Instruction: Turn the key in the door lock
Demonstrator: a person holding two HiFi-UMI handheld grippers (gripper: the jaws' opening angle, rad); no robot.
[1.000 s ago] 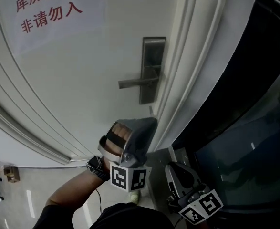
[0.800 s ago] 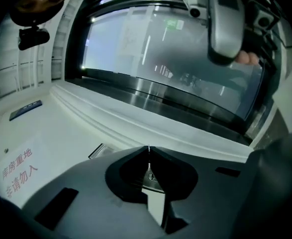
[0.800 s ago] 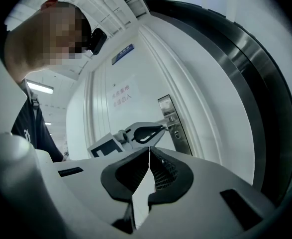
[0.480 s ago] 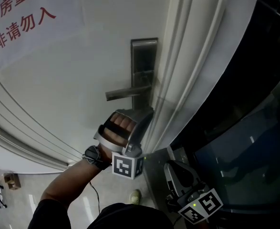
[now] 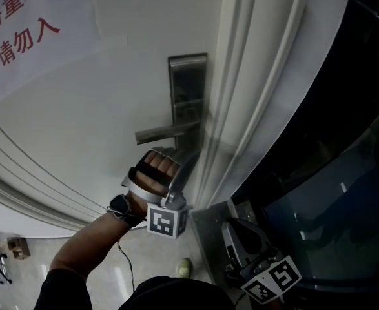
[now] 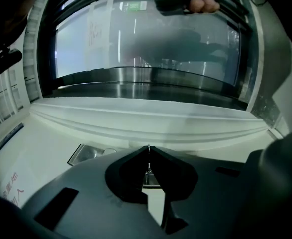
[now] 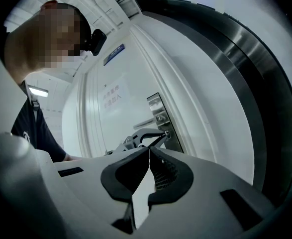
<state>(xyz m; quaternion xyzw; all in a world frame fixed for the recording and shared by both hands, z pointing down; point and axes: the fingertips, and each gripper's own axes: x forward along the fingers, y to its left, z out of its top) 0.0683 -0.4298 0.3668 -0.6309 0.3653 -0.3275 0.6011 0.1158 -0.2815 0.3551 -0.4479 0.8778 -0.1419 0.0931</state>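
The left gripper [image 5: 193, 154] meets the lock plate [image 5: 188, 102] just under its lever handle [image 5: 166, 132]. Its jaws are clenched on the thin key [image 6: 148, 156], which looks seated in the keyhole, ready for a wrist roll. The right gripper [image 7: 149, 152] hangs well below the plate, closed on nothing and out of the way.

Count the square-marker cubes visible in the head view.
2. One cube on the left gripper, below the door handle; a second cube on the right gripper, at the bottom edge, right of centre. None seems hidden.
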